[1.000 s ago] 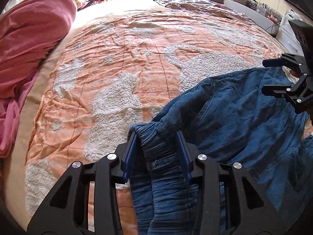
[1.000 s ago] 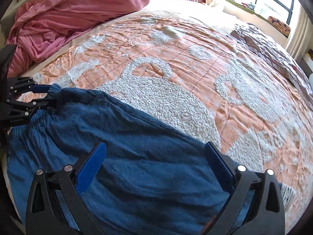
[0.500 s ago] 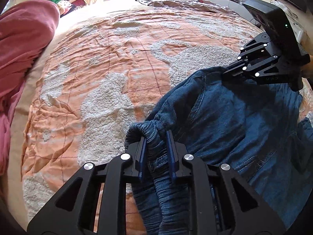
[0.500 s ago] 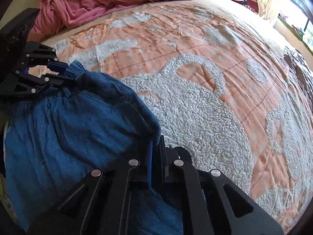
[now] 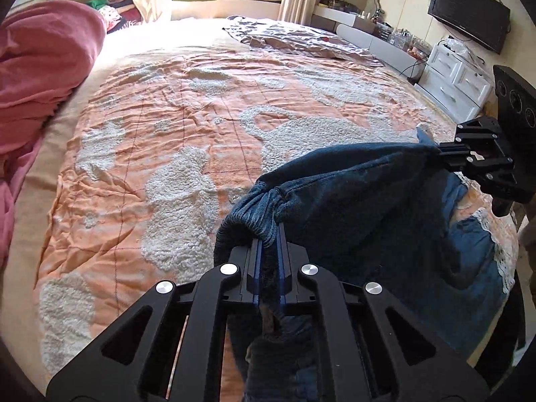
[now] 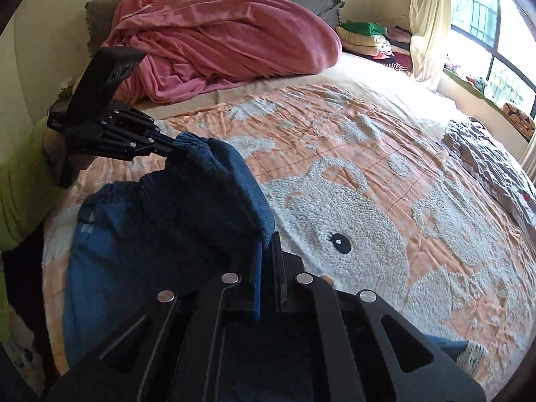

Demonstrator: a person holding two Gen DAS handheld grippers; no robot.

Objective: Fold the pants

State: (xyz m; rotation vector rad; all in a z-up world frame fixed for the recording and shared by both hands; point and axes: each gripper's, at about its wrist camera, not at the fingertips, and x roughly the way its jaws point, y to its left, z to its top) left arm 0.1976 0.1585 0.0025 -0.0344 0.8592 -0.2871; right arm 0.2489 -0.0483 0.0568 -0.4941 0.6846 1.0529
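The blue denim pants (image 5: 351,201) are held up off the orange bedspread by both grippers. My left gripper (image 5: 269,234) is shut on the gathered elastic waistband at one end. My right gripper (image 6: 267,244) is shut on the pants' edge at the other end. Each gripper shows in the other's view: the right one (image 5: 439,152) at the right, the left one (image 6: 171,147) at the left. The pants (image 6: 187,214) sag between them, and the rest hangs down toward the bed's near edge.
The orange bedspread (image 5: 187,127) with white fleece bears covers the bed. A pink blanket (image 6: 217,40) is heaped at the head. A grey patterned sheet (image 5: 301,38) lies at the far side. White drawers (image 5: 455,83) and a television (image 5: 469,20) stand beside the bed.
Both grippers closed on the pants and lifted them off the bed. The right gripper went from wide open above the fabric to shut on its edge. The waistband now hangs stretched between them.
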